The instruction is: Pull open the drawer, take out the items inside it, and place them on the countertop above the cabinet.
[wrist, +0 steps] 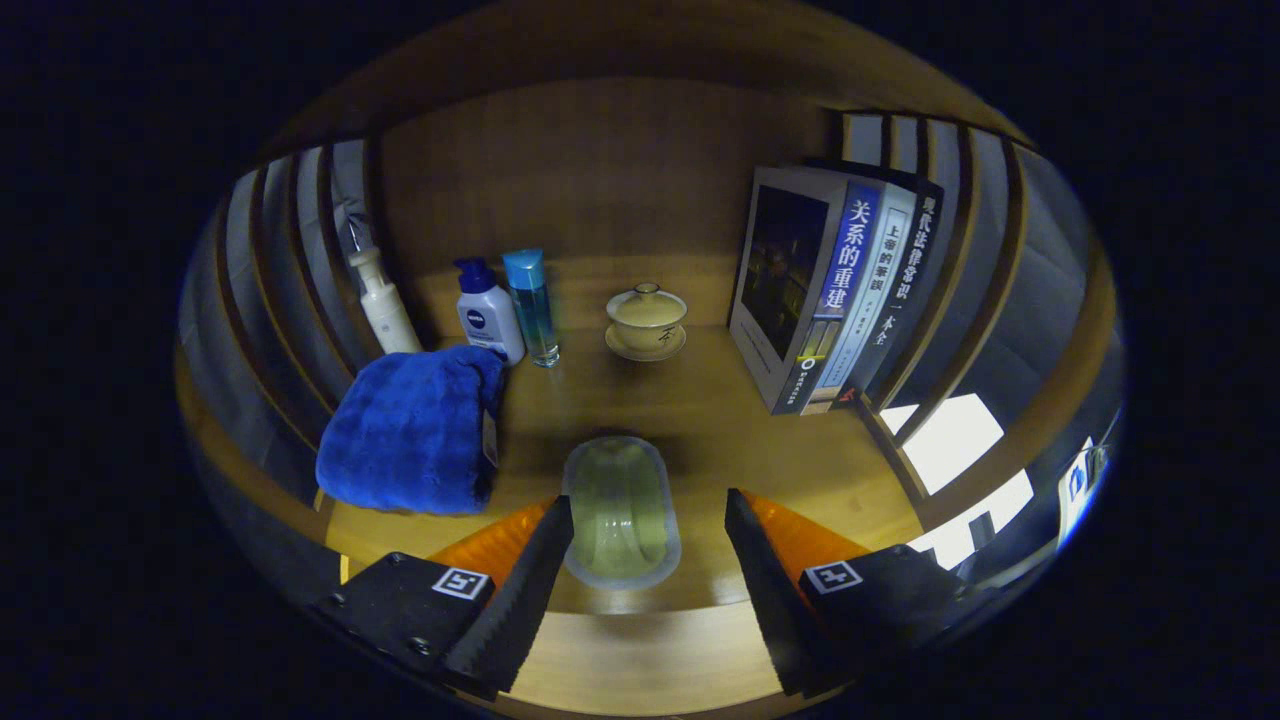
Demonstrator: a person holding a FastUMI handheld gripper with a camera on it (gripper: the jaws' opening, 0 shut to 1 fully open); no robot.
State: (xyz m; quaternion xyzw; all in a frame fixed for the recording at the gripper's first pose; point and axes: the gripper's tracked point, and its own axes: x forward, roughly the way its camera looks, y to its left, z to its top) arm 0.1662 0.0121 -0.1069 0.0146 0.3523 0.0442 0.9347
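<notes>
Gripper view showed a wooden countertop (700, 420) with bare room mid-surface. Three upright books (835, 290), one folded blue towel (415, 430), three bottles (490, 310) and one lidded cup (646, 318) lined its edges. The gripper (648, 560) stood wide open, holding nothing, around one pale green oval dish (621, 510).

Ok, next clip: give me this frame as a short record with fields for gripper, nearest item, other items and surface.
gripper: gripper open, fingers apart, pressing on nothing
nearest item: pale green dish lying on the wood, between the fingers, closer to the left one
other items: blue towel, pump bottle, white bottle, blue bottle, lidded cup on a saucer, books standing upright
surface: wooden countertop
</notes>
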